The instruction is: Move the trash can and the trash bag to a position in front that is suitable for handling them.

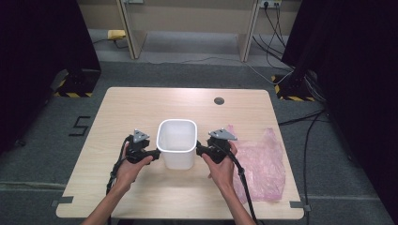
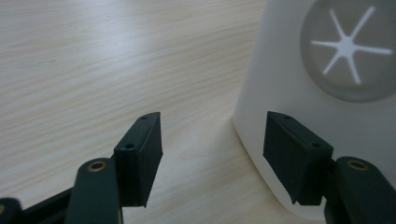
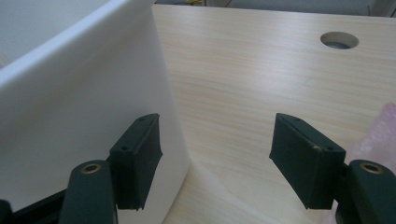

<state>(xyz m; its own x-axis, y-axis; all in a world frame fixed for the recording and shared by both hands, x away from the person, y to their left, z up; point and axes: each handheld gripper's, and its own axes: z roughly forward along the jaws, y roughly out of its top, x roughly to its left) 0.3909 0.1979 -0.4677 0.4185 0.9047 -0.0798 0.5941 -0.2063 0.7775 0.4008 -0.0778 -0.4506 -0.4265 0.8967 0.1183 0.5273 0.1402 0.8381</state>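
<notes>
A white plastic bin (image 1: pixel 177 140) stands upright in the middle of the wooden table (image 1: pixel 141 105). My left gripper (image 1: pixel 157 153) is held against the bin's left side and my right gripper (image 1: pixel 199 149) against its right side. In the left gripper view the left gripper (image 2: pixel 212 154) is open, with bare table between its jaws and the bin's wall (image 2: pixel 289 93) behind the right jaw. In the right gripper view the right gripper (image 3: pixel 215 158) is open too, and the bin (image 3: pixel 84 93) stands behind its left jaw. Neither holds anything.
A crumpled pink plastic bag (image 1: pixel 263 164) lies on the table to the right of my right hand; its edge (image 3: pixel 380 135) shows in the right gripper view. A round cable hole (image 1: pixel 219 101) sits near the table's far edge. Cables (image 1: pixel 305 140) run over the floor at the right.
</notes>
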